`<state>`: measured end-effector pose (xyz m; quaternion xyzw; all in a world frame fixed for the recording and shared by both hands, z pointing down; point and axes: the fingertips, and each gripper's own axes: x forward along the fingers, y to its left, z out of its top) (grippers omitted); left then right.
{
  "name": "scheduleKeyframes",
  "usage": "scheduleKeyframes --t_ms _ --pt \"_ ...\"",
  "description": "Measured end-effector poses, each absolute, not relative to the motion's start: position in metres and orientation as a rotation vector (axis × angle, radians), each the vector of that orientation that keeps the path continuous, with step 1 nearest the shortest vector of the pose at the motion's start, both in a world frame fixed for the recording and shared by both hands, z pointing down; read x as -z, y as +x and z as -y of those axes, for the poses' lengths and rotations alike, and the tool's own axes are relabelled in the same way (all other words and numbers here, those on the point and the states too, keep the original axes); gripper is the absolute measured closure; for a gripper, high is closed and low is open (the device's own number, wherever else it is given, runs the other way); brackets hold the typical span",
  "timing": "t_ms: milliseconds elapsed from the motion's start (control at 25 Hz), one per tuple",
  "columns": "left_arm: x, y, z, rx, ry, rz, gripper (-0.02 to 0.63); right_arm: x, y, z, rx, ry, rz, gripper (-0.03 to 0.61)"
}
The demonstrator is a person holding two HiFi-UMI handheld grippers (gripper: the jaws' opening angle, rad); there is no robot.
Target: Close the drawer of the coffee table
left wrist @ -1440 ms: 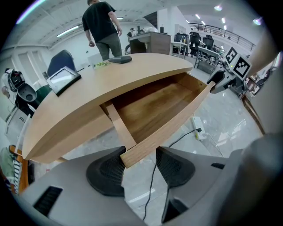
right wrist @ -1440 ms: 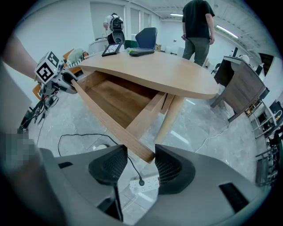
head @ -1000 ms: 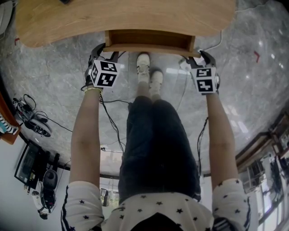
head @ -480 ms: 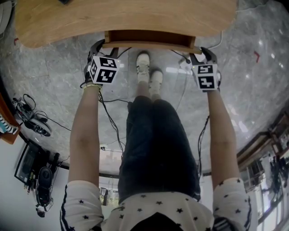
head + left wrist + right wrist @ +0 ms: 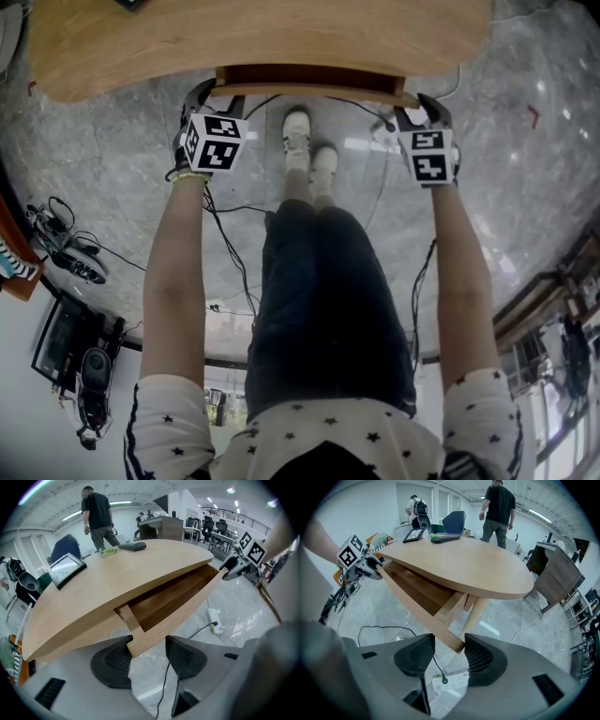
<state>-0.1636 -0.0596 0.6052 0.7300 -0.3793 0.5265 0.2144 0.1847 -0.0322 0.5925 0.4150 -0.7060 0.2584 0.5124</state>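
Note:
The wooden coffee table [image 5: 262,37] fills the top of the head view, its drawer [image 5: 314,89] sticking out a little from under the top. My left gripper [image 5: 214,94] is at the drawer front's left end and my right gripper [image 5: 417,108] at its right end. In the left gripper view the front board's end [image 5: 136,644] lies between the open jaws of the left gripper [image 5: 147,656], against one pad. In the right gripper view the board's other corner [image 5: 457,644] sits between the spread jaws of the right gripper [image 5: 450,656]. The drawer's inside looks empty.
The person's white shoes [image 5: 309,150] stand just below the drawer. Cables and a power strip [image 5: 450,680] lie on the marble floor. A tablet [image 5: 65,569] and a dark flat object [image 5: 132,546] rest on the tabletop. A table leg [image 5: 476,613] stands behind the drawer. People stand beyond the table.
The drawer has slid further in under the tabletop. Both grippers have moved forward with its front board.

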Motion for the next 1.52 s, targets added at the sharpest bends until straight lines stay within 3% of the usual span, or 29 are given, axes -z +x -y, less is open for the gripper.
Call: scheduleKeyframes --t_ms 1520 --pt "-0.607 -0.164 0.086 -1.284 1.927 1.199 0.391 -0.594 0.187 0.064 -0.629 1.044 1.721 0.374"
